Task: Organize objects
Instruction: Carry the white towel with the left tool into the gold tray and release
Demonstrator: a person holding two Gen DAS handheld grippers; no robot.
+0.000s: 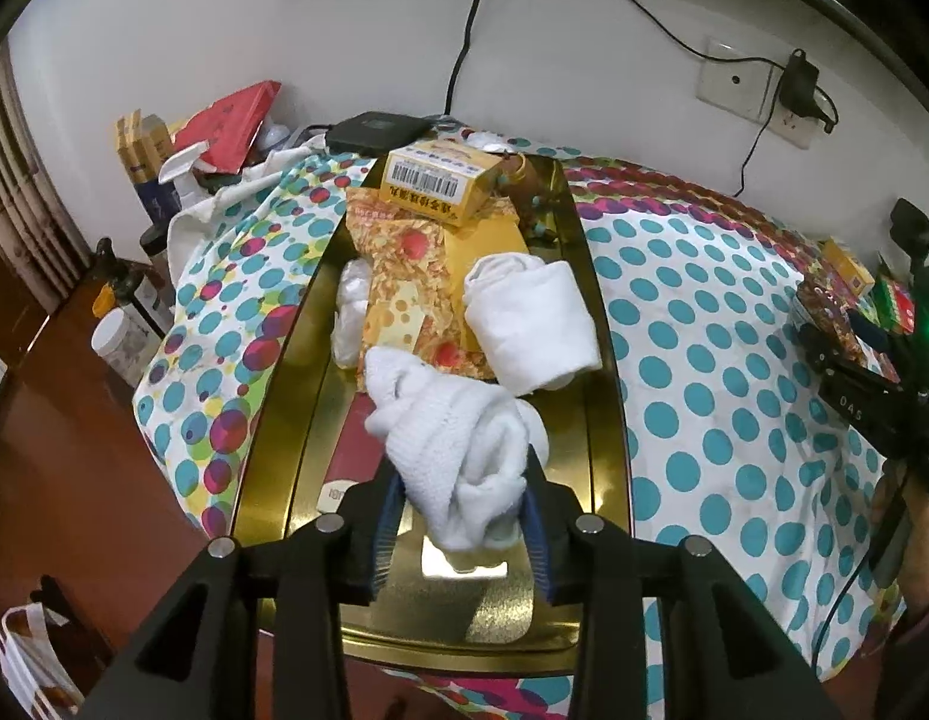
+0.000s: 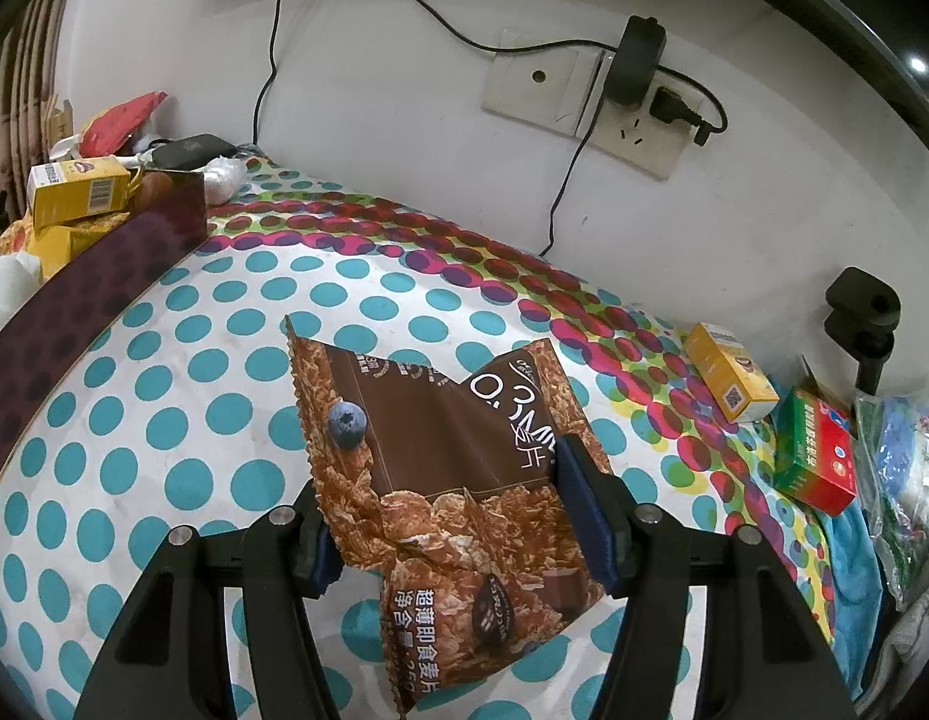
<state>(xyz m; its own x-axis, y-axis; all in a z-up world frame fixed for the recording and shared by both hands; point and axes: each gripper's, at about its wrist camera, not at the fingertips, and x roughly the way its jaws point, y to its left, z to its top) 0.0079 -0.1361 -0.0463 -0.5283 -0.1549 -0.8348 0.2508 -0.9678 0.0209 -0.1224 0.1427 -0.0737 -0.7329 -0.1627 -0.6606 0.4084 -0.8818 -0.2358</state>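
Note:
My left gripper [image 1: 461,495] is shut on a crumpled white cloth [image 1: 458,420] and holds it over the near end of a gold tin box [image 1: 608,372]. In the box lie a rolled white sock [image 1: 527,324], a yellow cereal bag [image 1: 416,276], a yellow carton [image 1: 443,180] and a white wad [image 1: 353,312]. My right gripper [image 2: 446,516] is shut on a brown cereal bag [image 2: 446,456] above the dotted tablecloth [image 2: 182,396]. The right gripper also shows at the right edge of the left wrist view [image 1: 866,384].
The tin's dark side [image 2: 86,294] stands at the left of the right wrist view. A small yellow box [image 2: 728,378], a red and green box [image 2: 815,456] and plastic bags [image 2: 908,468] lie at the right. Bottles and boxes [image 1: 158,180] crowd the far left corner. Cables hang from a wall socket [image 2: 584,96].

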